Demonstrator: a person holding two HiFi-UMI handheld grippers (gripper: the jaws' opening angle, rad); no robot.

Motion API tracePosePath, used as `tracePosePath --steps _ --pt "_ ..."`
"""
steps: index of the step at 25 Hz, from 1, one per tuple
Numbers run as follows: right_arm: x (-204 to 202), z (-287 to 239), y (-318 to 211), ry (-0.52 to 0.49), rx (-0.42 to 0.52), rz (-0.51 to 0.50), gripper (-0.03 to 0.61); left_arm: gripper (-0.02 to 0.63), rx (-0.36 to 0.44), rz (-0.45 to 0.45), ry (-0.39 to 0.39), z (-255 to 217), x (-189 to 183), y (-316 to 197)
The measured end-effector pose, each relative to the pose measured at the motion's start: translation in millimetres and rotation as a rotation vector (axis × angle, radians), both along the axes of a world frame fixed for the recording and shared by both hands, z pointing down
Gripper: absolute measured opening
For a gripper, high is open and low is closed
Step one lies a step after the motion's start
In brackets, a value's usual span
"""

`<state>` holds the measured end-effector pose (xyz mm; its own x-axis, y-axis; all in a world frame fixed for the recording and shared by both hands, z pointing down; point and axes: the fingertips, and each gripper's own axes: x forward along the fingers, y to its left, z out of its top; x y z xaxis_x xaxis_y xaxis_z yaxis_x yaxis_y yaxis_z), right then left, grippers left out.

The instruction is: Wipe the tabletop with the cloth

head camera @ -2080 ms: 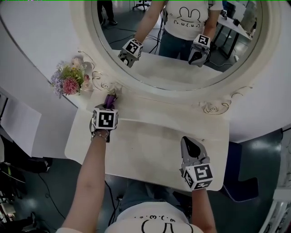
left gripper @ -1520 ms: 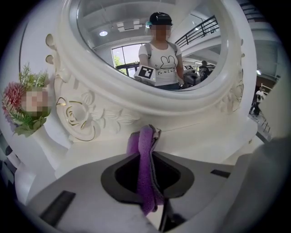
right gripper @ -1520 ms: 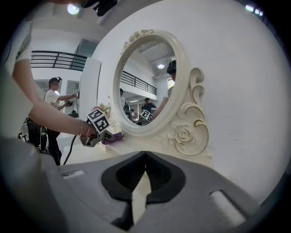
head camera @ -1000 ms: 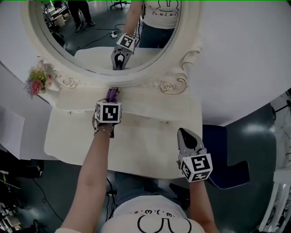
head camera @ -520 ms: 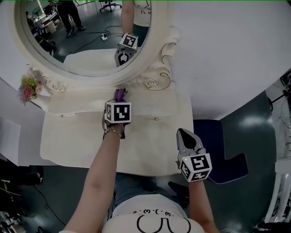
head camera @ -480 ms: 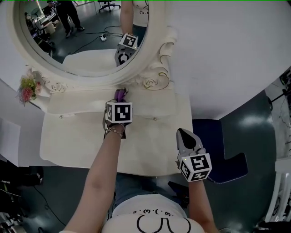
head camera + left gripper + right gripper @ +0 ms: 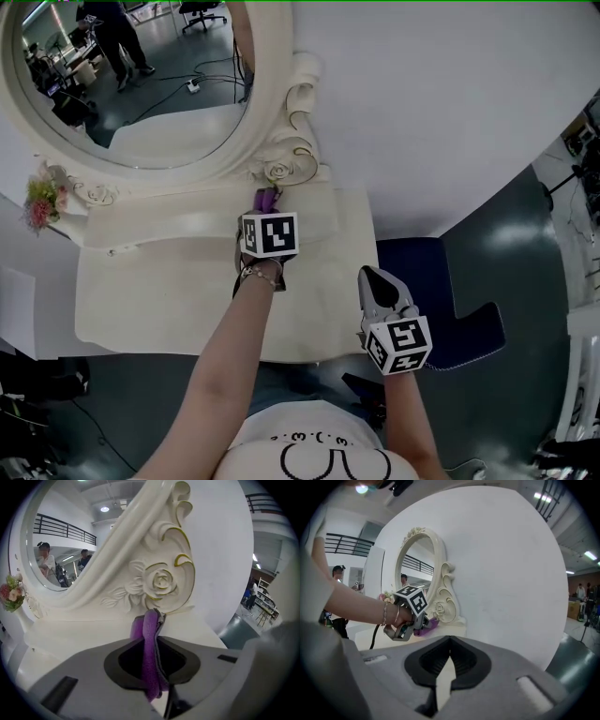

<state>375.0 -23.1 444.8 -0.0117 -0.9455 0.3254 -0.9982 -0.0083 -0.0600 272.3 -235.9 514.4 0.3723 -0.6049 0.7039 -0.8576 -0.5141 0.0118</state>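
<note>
At the back right of the cream-white dressing-table top (image 7: 169, 300), the left gripper (image 7: 266, 210) is pinching a purple fabric cloth (image 7: 269, 198), its jaws clamping the folded fabric so that a strip is sticking out past the tips. That free end is lying low against the table's back ledge, just in front of the carved cream rose (image 7: 161, 581) at the foot of the oval mirror's moulded frame (image 7: 272, 112); whether it is pressing on the surface cannot be told. A person's bare forearm with bracelets (image 7: 262, 274) is reaching forward behind this gripper. Near the table's front right corner the right gripper (image 7: 369, 276) is pointing towards the wall, well apart from the cloth, its jaws sitting together with nothing between them. Pink and green flowers (image 7: 42, 197) are standing at the far left of the ledge
</note>
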Motion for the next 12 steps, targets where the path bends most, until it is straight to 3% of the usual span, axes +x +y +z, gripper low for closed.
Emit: tracePosePath --steps 7,12 --pt "22 2 23 -0.015 -0.006 0.046 0.000 0.063 -0.009 0.125 0.021 -1 69 36" --pt "33 4 39 -0.031 -0.012 0.080 0.000 0.064 -0.070 0.211 0.130 -9 109 62"
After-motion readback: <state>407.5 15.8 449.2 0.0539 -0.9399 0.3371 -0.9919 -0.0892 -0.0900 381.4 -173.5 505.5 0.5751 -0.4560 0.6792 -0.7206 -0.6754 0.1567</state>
